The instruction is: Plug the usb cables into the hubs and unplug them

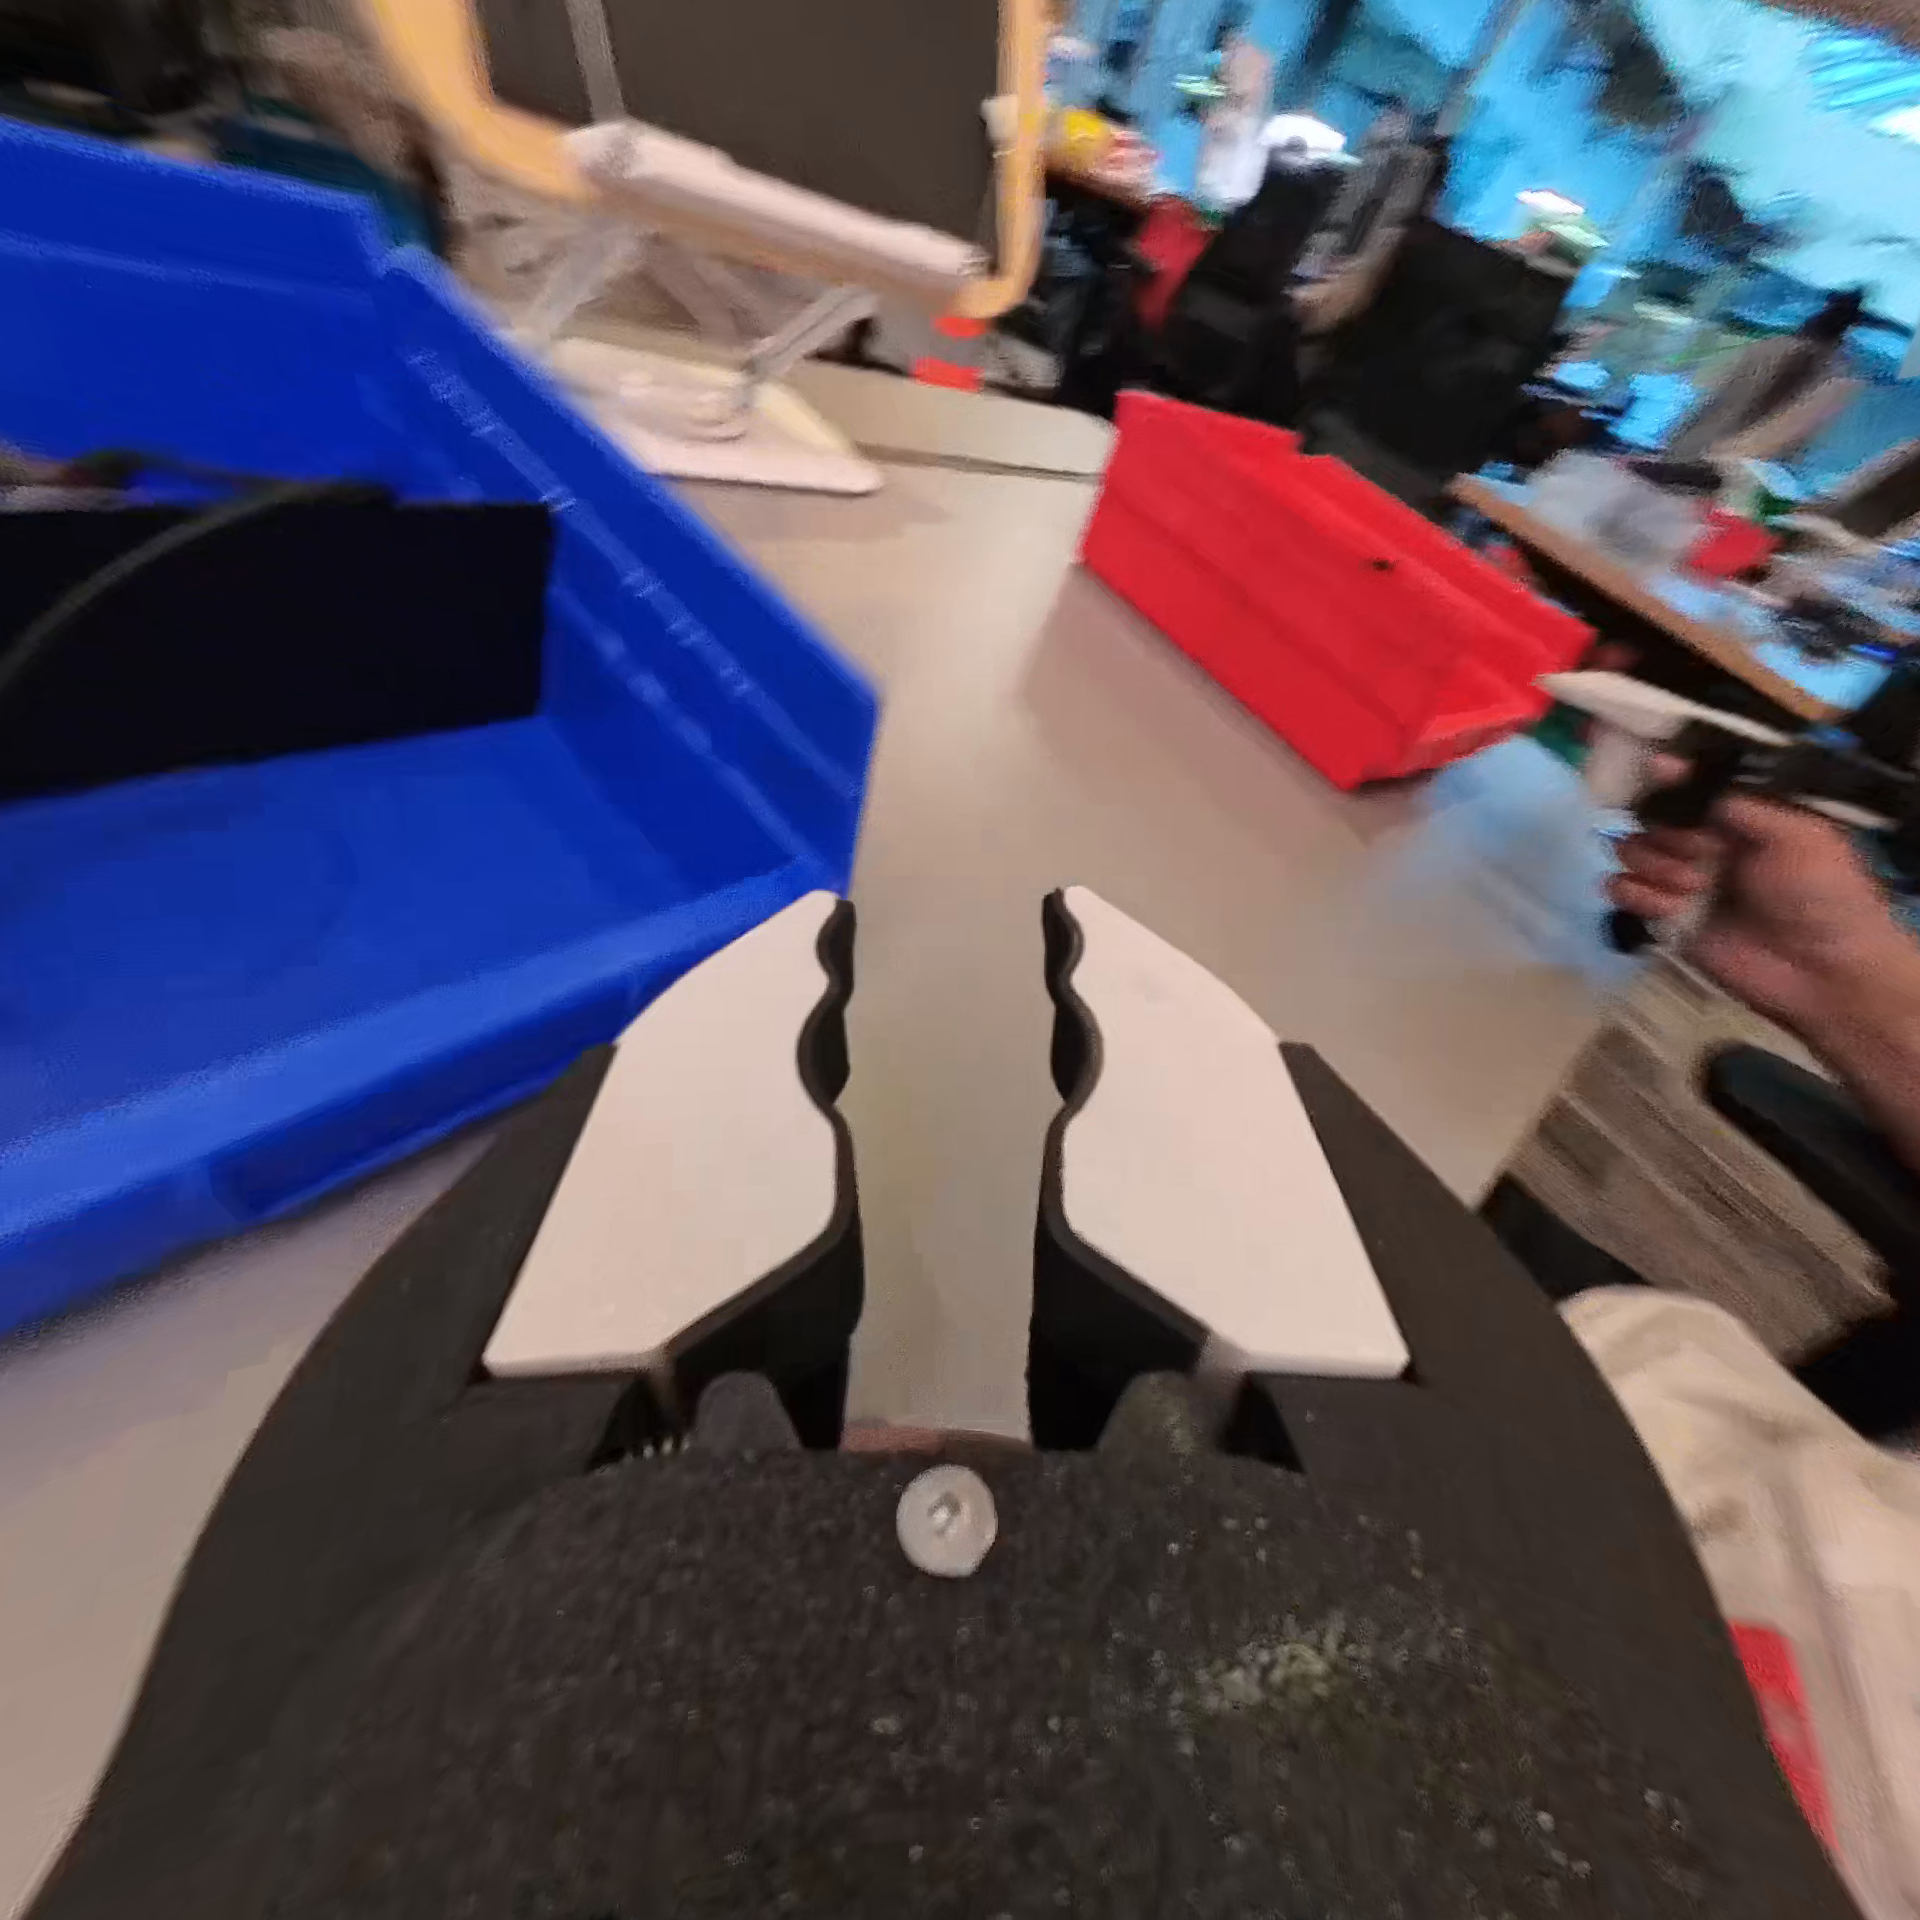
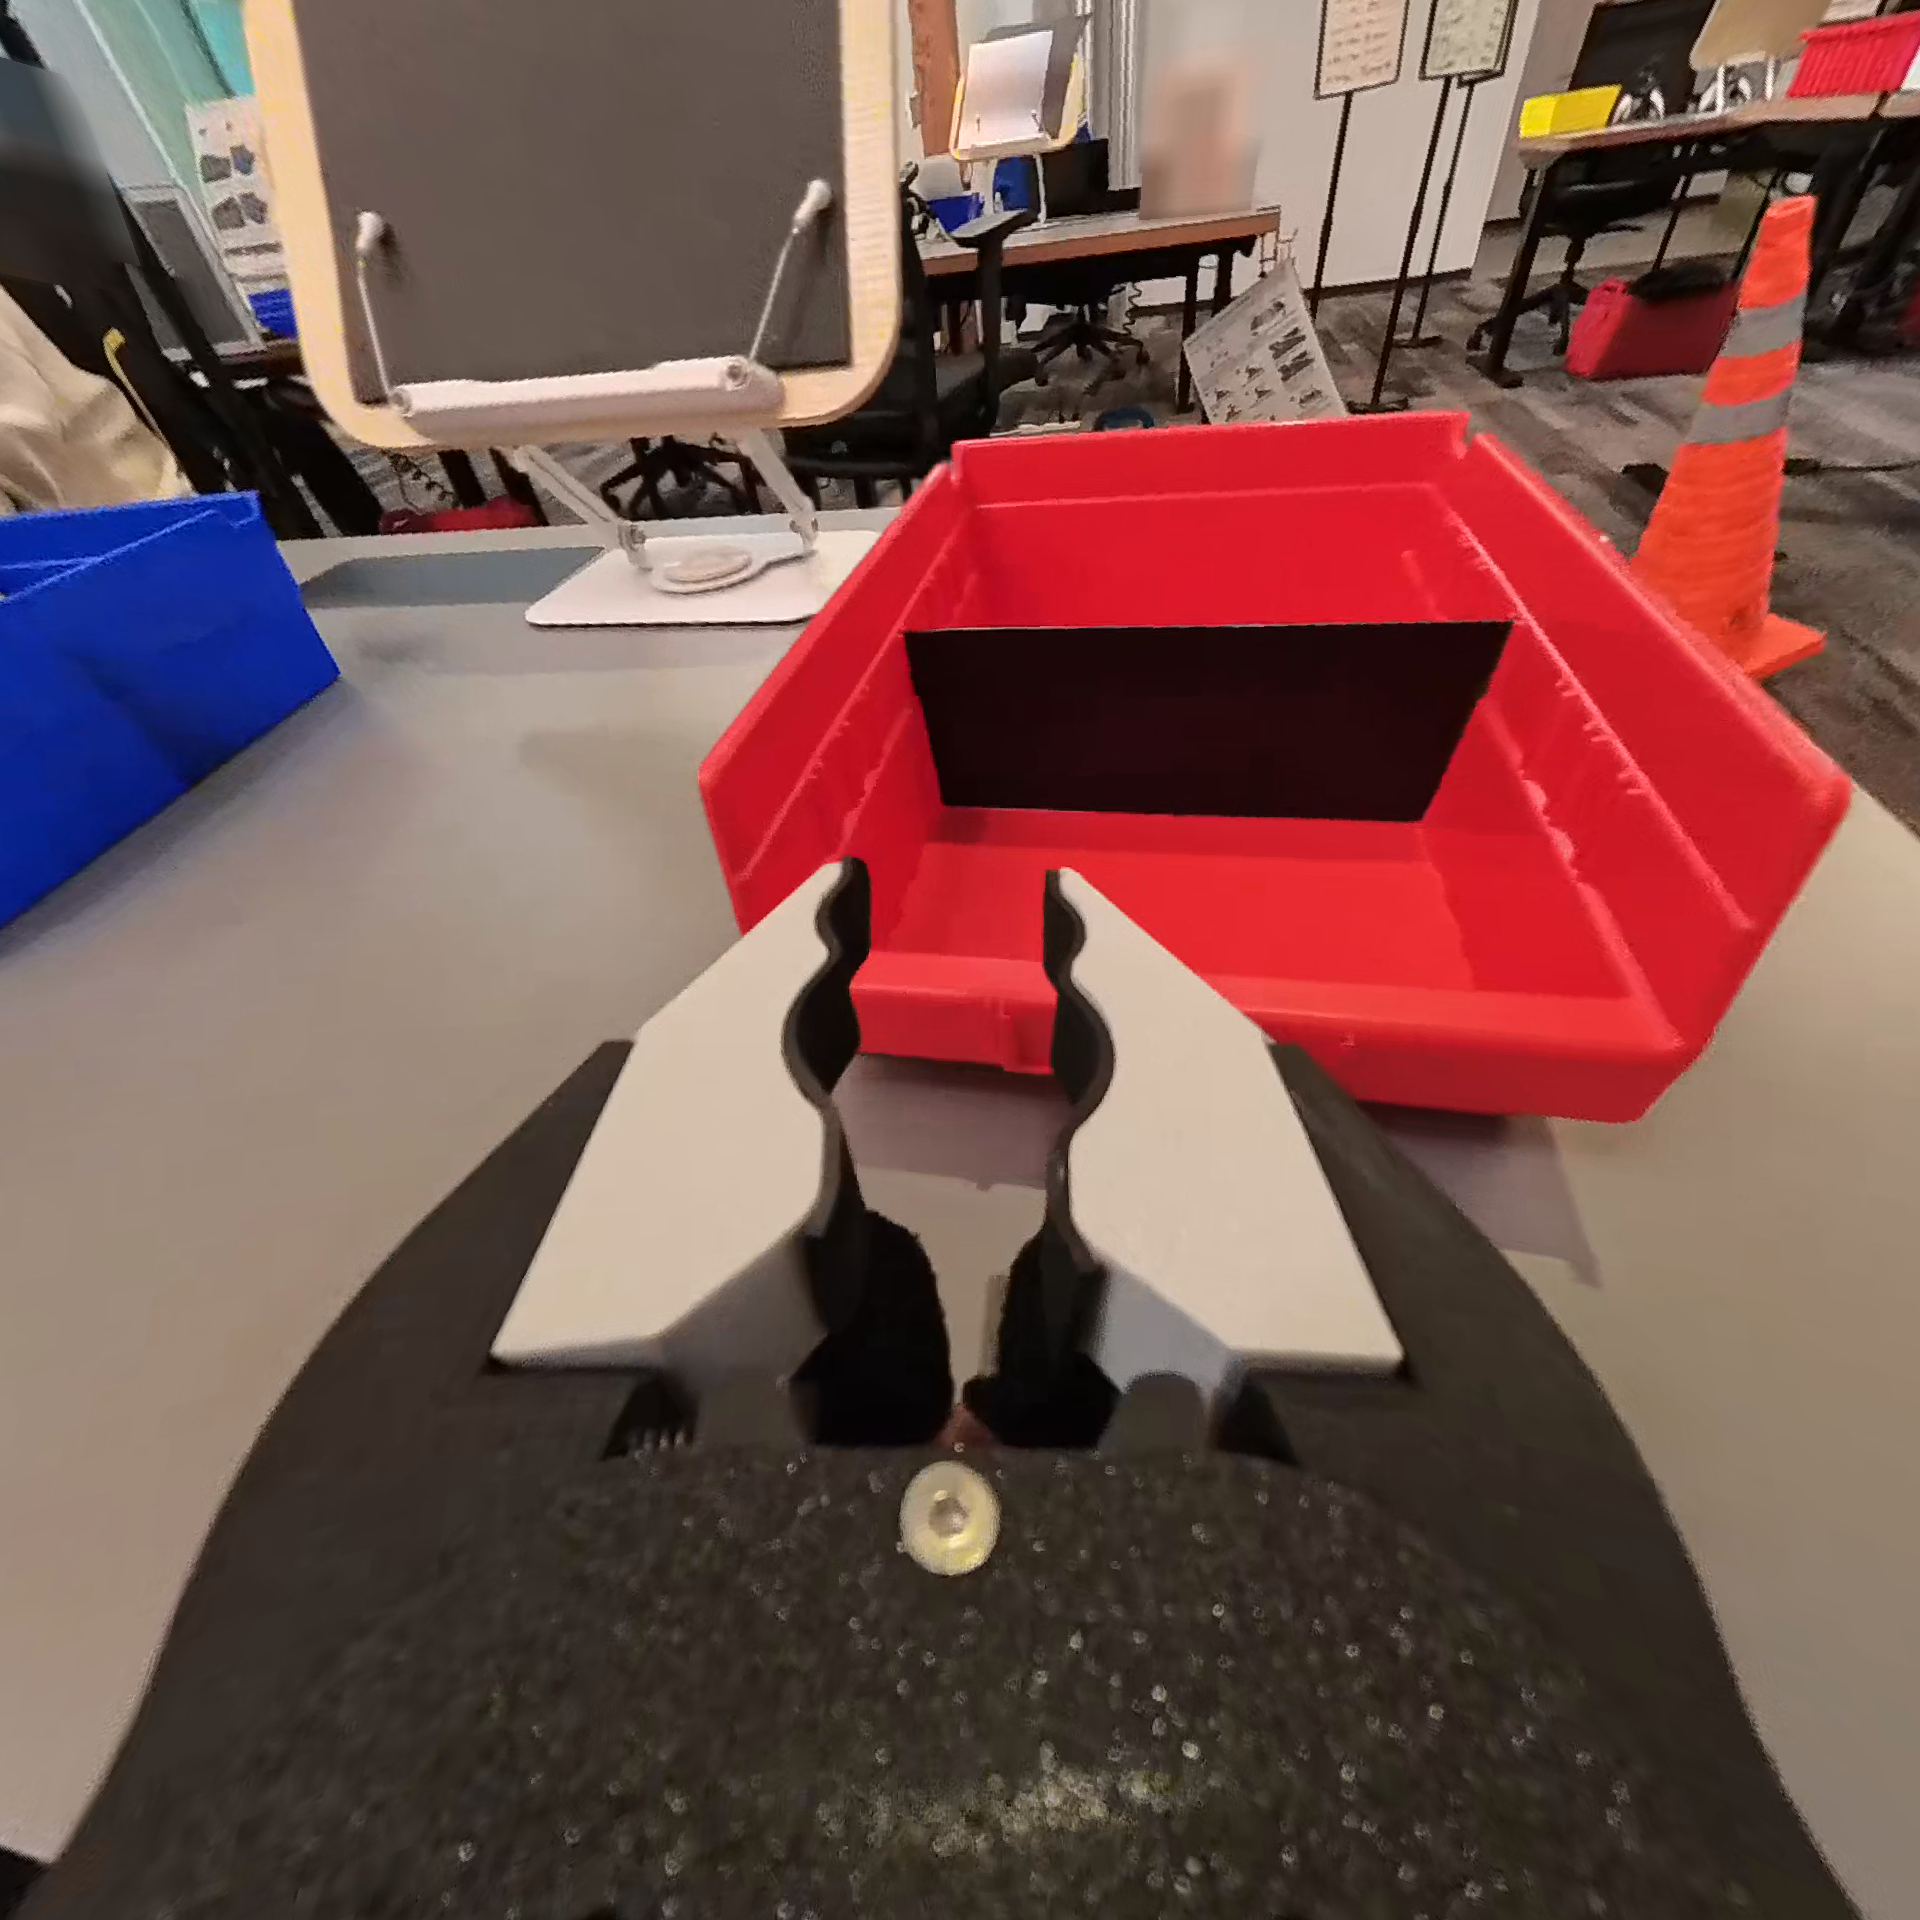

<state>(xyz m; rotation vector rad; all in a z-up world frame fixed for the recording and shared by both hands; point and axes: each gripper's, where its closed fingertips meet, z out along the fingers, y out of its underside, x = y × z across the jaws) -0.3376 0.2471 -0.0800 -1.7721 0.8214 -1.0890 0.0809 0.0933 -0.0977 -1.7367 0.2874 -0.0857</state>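
While both jaws gape, two bins: blue bin [image 1: 312, 883], red bin [image 2: 1299, 914].

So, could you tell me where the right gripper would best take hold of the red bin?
Probably the low front lip of the red bin, coming from the front and above. That edge faces the right gripper, which is open and empty, and it is thin enough to sit between the fingers. The side walls flare outward, and the black divider stands farther back.
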